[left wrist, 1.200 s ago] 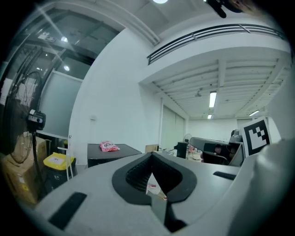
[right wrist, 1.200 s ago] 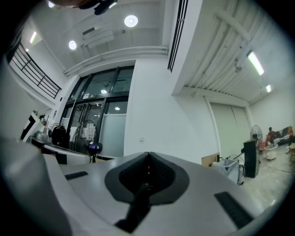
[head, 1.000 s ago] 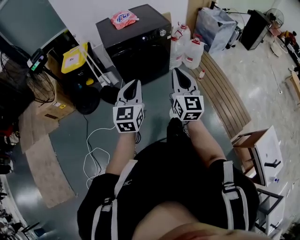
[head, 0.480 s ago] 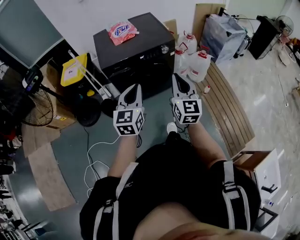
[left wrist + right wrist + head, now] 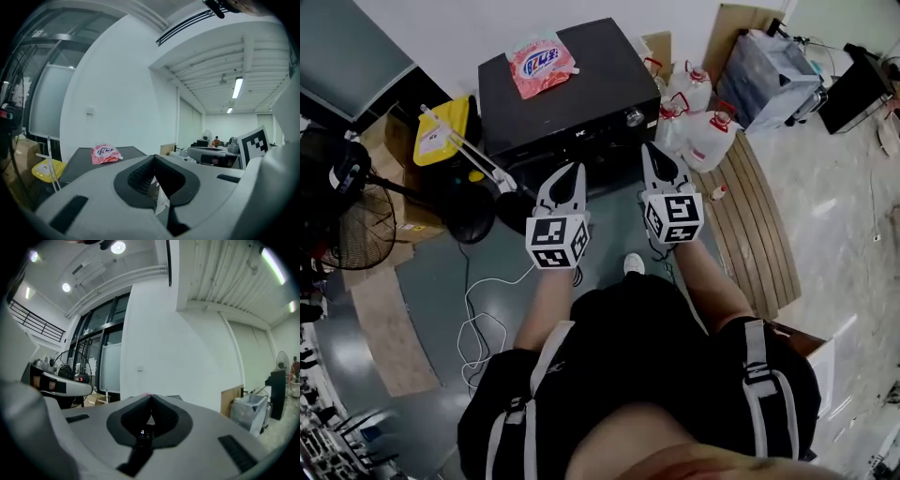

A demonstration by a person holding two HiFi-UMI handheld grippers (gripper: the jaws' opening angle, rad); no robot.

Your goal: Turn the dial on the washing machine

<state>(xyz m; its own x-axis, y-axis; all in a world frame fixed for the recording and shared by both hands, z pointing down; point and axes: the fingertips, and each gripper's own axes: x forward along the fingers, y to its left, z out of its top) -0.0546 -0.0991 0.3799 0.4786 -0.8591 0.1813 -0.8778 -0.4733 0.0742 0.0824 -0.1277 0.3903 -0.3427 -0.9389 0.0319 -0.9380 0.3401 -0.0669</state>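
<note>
The dial (image 5: 635, 118) at the washing machine (image 5: 562, 89) front corner is probably rigid and notchy; pinch its rim. The left gripper (image 5: 572, 170) and right gripper (image 5: 650, 150) are closed, empty.

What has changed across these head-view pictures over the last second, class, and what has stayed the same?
The person has stepped toward the black washing machine, so it and its silver dial now lie closer to the left gripper and right gripper. Nothing was gripped or released. Both grippers stayed shut and empty; the pink pouch stayed on the machine's top.
</note>
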